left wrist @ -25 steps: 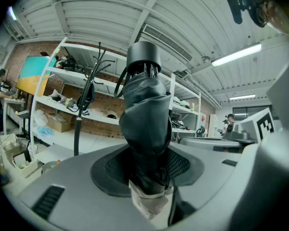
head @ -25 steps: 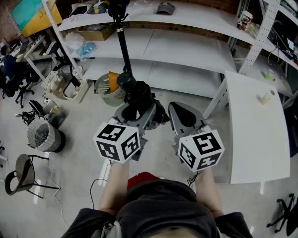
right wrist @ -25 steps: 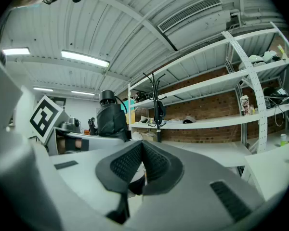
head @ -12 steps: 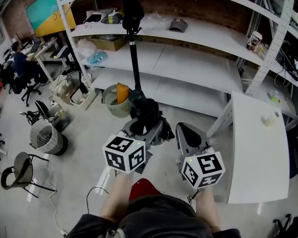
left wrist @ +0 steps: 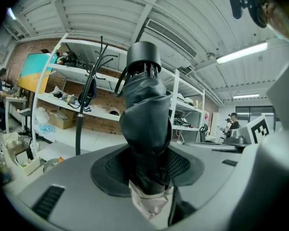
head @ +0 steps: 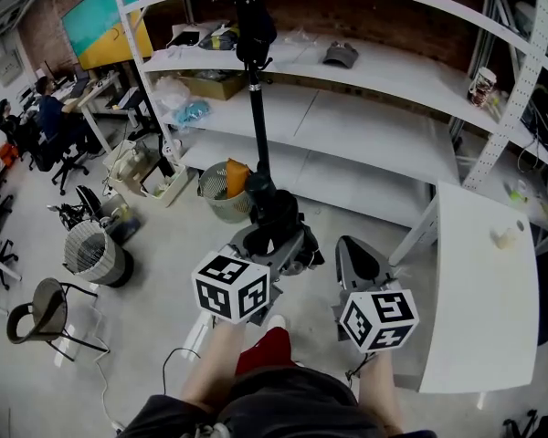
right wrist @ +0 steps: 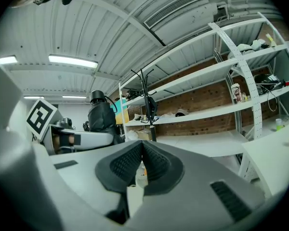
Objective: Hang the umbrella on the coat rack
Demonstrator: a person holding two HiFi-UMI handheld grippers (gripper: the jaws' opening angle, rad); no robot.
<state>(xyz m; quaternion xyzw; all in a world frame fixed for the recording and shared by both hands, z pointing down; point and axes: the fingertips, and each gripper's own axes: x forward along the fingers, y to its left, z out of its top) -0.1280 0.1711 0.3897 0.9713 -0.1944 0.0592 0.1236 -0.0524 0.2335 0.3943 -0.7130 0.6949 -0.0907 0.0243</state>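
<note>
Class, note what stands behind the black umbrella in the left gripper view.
Behind the umbrella, to its left, stands the coat rack in front of white shelves. The stretch of shelving directly behind the umbrella is covered.

The 2 grippers are held out in front of the body, side by side and a little apart, with their marker cubes turned up toward the head. The left gripper points roughly level. Its jaws are clamped on the folded black umbrella, which stands upright between them. The right gripper also points level, its jaws together and empty. Both forearms are bare.
</note>
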